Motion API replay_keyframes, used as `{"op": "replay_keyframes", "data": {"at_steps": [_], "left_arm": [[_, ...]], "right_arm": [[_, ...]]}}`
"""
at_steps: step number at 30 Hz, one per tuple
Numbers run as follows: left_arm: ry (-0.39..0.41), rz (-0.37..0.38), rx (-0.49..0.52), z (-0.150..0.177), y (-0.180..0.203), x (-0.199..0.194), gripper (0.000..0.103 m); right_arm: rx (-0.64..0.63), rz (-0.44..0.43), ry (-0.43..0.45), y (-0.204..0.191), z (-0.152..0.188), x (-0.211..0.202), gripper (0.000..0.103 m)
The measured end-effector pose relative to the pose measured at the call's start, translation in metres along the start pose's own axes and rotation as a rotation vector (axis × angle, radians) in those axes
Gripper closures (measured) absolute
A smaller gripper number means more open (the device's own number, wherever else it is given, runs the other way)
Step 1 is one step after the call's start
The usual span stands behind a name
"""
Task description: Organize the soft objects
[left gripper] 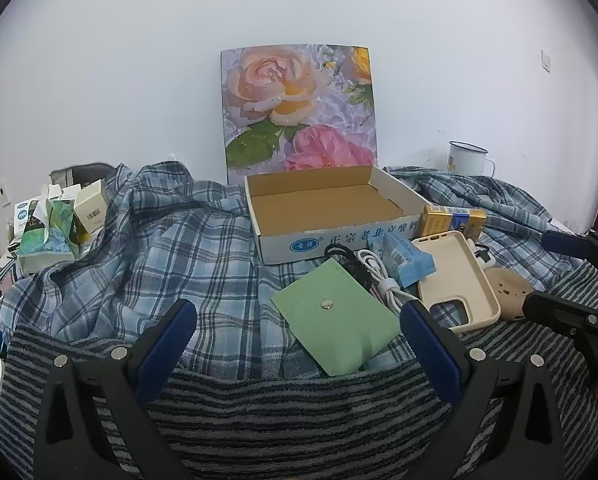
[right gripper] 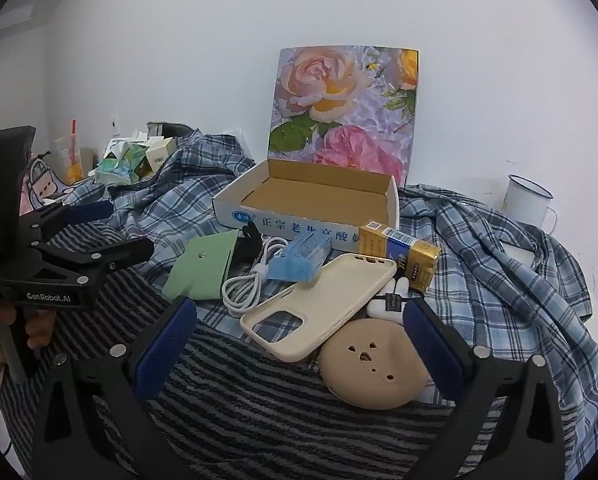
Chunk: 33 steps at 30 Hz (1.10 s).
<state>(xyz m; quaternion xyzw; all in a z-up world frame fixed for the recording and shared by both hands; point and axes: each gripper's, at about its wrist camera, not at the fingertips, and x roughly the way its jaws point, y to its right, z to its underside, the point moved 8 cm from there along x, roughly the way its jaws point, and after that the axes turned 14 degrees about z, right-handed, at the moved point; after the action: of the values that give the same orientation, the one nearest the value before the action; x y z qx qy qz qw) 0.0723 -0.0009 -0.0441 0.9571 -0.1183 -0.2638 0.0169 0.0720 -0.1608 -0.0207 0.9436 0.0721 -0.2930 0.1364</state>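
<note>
We hold both tools over the bed with nothing between the jaws: the left gripper (left gripper: 299, 332) stands spread wide above the striped towel (left gripper: 299, 420), and the right gripper (right gripper: 299, 332) is equally wide apart nearer the right side. The soft things we judge to be the task's own are the plaid shirt (left gripper: 159, 248), crumpled across the bed to left and right, and the towel nearest us.

The risk lies in what sits on the cloth. The green pouch (left gripper: 335, 320), white cable (left gripper: 383, 280), blue tissue pack (left gripper: 405, 262), phone case (left gripper: 455, 276), round beige disc (right gripper: 373, 364) and yellow carton (left gripper: 455, 218) all rest on the shirt or towel. If we pull either fabric now, these would slide or tumble, perhaps off the bed.

The open cardboard box (left gripper: 291, 246) stands on the shirt at the far middle, so a tug could tip it. The enamel mug (left gripper: 467, 158) at the far right sits close by the shirt's edge and could be dragged over. Pinching only one layer could leave the cloth slipping free.
</note>
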Motion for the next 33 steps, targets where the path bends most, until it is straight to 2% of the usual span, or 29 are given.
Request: {"op": "replay_keyframes", "data": {"at_steps": [33], "left_arm": [[-0.015,-0.005,-0.006,0.0003,-0.0035,0.0012,0.000]], "right_arm": [[0.038,-0.020,0.004,0.0060,-0.0012,0.0000,0.000]]}}
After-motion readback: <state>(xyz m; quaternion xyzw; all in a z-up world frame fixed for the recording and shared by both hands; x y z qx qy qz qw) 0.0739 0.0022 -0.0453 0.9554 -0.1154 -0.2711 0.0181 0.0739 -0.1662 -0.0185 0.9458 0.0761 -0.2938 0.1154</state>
